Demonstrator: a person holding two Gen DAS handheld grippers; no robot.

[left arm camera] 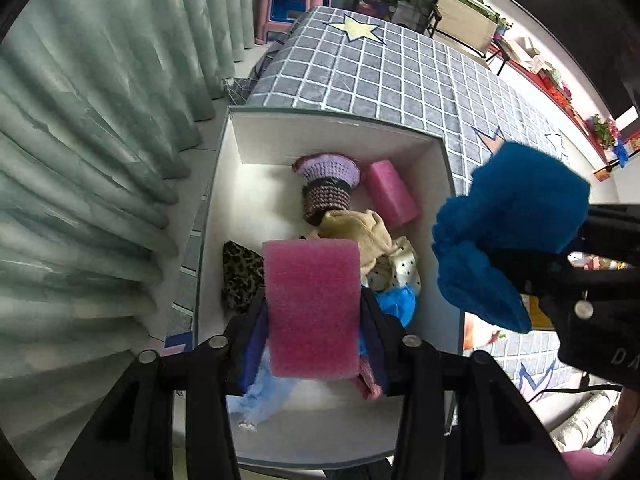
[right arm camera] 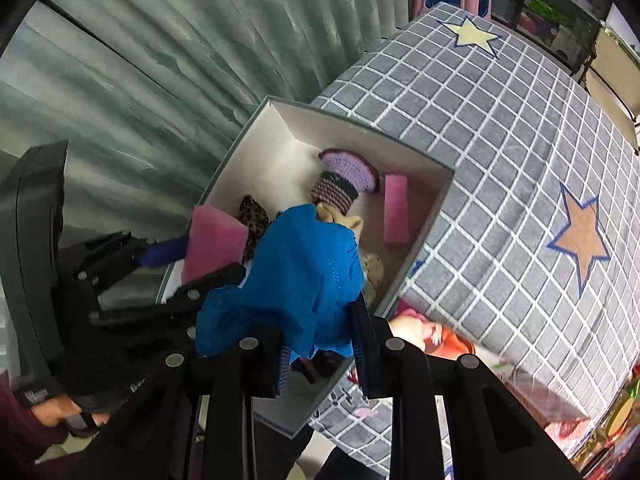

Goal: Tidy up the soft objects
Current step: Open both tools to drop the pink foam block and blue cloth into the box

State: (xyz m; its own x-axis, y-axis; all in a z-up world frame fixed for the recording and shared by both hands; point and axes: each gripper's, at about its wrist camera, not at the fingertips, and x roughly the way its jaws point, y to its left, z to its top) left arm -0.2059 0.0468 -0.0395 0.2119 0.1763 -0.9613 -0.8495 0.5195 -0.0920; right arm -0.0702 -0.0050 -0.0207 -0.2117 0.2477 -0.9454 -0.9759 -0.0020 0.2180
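the white box [left arm camera: 436, 160] stands on a grey checked cloth [left arm camera: 400, 80], and both tongs hang over it, pointing steeply down.

on the left, the left gripper [left arm camera: 314, 316] has a pink foam block [left arm camera: 314, 308] standing between its jaws above the box's near end. the block looks uncrushed and fills the gap, but whether the pads press on it or only flank it i cannot tell. foam like this is light, springy and a bit grippy (it squashes and bounces back), so the flat sides are the place to hold it, mid-height.

below it lie a leopard-print piece [left arm camera: 240, 276], a beige cloth [left arm camera: 360, 236], a knitted purple doll [left arm camera: 328, 184] and a second pink foam block [left arm camera: 392, 194].

on the right, the right gripper [right arm camera: 320, 344] is clenched on a bunched blue cloth [right arm camera: 296, 272], carried over the box's right side. it is limp and light, likely to drape and snag, so a pinch through a thick fold seems safest.
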